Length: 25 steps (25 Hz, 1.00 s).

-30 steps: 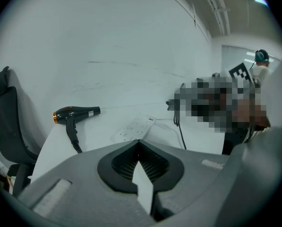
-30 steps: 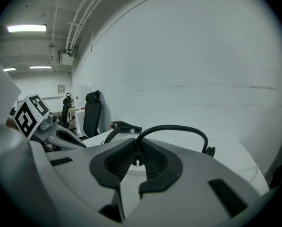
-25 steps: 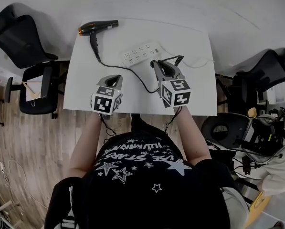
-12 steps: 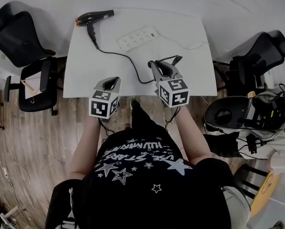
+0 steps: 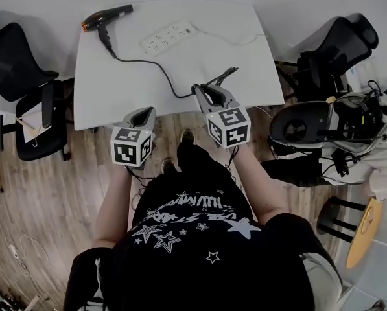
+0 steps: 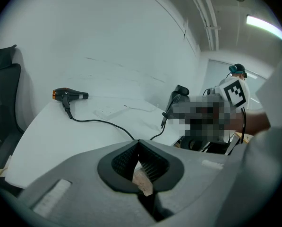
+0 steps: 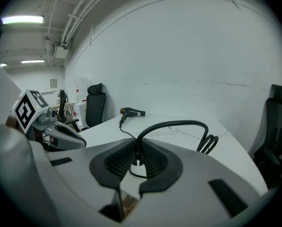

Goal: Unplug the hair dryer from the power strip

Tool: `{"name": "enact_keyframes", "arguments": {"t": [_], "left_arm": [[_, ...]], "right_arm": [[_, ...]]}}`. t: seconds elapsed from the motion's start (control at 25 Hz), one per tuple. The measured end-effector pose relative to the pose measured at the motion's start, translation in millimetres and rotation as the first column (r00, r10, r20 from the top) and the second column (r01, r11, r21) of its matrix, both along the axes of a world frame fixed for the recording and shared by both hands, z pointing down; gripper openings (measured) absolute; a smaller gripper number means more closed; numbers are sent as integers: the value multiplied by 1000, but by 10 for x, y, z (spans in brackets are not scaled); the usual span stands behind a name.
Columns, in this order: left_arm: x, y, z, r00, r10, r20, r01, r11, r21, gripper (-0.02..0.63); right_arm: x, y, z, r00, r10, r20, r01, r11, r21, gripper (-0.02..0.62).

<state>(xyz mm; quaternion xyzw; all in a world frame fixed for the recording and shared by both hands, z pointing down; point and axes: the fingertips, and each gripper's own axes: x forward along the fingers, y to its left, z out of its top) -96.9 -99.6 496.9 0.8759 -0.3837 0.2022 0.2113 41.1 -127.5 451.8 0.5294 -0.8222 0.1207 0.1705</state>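
My right gripper (image 7: 137, 150) has its jaws closed on the plug end of the black cord (image 7: 178, 122). The cord rises out of the pads, arches over and drops into a small loop ahead of them. My left gripper (image 6: 139, 143) has its jaws drawn together at the tips with nothing between them. It hangs off the near edge of the desk (image 5: 102, 89), over the wooden floor (image 5: 50, 193). The right gripper sits just over that near edge, right of the middle. From its jaws the cord trails away to the left across the desk and runs up to the hair dryer (image 5: 107, 16). The dryer lies at the far left corner, its barrel roughly along the far edge and its handle pointing back towards me. The power strip (image 5: 169, 36) lies near the far edge, ahead and a little left of my right jaws. Its long axis runs nearly along that edge. It is well apart from the end I hold, and no black cord reaches it, so I judge the plug is out. What counts now is that the strip lies far-left of the held end, and my right hand is the nearer one. Setting the cord down near this edge should keep the plug apart from the sockets.
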Motion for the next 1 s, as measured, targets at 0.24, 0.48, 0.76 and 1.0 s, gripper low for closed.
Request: {"name": "enact_keyframes", "arguments": {"t": [0.24,0.48,0.76,1.0], "left_arm": [[88,42,-69,1000,6,-14,-6,1000,14,8],[250,81,-133,1000,-1,-14,2,1000,32,8],[418,314,-160,999,-28,-16,29,999,37,8],[436,598,-177,998,-64,-12,65,997,45,8]], "right_arm": [[112,105,-26,1000,3,-4,-3,1000,3,52],[239,160,-76,1000,-7,19,7,1000,11,54],[310,421,-41,998,-38,58,38,999,2,54],[315,706,-7,994,-59,92,59,998,5,54]]}}
